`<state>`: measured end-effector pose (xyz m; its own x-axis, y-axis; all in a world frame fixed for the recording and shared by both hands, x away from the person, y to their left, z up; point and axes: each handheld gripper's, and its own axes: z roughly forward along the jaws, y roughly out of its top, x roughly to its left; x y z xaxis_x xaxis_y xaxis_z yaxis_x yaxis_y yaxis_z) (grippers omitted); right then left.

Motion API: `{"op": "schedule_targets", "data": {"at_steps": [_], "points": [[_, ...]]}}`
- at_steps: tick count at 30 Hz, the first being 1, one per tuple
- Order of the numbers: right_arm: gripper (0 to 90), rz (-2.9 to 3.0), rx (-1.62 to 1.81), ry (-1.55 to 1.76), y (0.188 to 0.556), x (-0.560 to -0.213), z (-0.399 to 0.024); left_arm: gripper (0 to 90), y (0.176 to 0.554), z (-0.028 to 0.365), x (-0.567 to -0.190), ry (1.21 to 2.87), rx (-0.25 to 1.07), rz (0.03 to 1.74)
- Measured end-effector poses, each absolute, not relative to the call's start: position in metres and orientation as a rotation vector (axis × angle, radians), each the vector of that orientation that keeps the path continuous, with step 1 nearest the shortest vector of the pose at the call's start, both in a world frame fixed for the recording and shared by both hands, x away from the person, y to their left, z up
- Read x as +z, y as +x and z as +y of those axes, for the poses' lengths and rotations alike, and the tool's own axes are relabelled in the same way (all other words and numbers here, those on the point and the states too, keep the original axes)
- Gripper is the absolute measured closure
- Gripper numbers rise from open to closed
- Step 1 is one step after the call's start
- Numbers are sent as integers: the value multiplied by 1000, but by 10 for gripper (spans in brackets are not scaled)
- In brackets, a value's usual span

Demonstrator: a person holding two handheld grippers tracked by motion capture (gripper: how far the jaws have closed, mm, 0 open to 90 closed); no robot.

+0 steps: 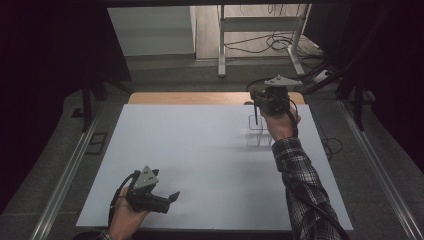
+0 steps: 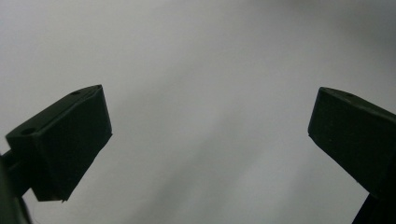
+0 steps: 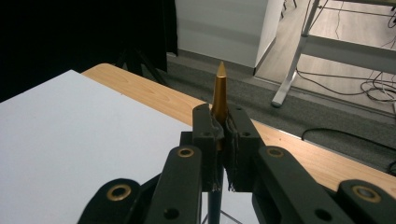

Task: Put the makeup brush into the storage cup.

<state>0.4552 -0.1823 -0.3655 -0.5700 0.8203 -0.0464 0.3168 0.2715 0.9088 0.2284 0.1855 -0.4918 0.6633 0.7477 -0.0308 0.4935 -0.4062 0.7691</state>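
Pen (image 3: 219, 88) stands upright, clenched between the pads of my right gripper (image 1: 256, 102) — gold tip above, dark shaft hanging toward the clear holder (image 1: 259, 131) right below. Left gripper (image 1: 170, 197) idles released, well apart.

no readable text — no label, brand or number anywhere.

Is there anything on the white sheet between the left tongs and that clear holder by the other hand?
No. In the high view the white sheet lies bare between the left tongs and the clear holder.
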Motion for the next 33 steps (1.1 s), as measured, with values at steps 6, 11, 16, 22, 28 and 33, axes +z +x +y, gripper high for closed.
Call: {"op": "schedule_targets", "data": {"at_steps": [6,11,16,22,28,33], "points": [[829,2022,1246,1026,460,-375,-181,0,228,185,-492,2090,412,956],[829,2029,1237,1037,461,-383,-182,0,228,186,-492,2089,413,958],[828,2039,1224,1044,462,-392,-183,0,228,187,-491,2077,415,966],[827,2042,1223,1052,463,-401,-184,0,228,187,-491,2077,418,967],[826,2051,1216,1057,462,-410,-185,0,228,187,-491,2079,418,967],[825,2062,1210,1070,462,-419,-185,0,228,187,-491,2078,417,969]]}}
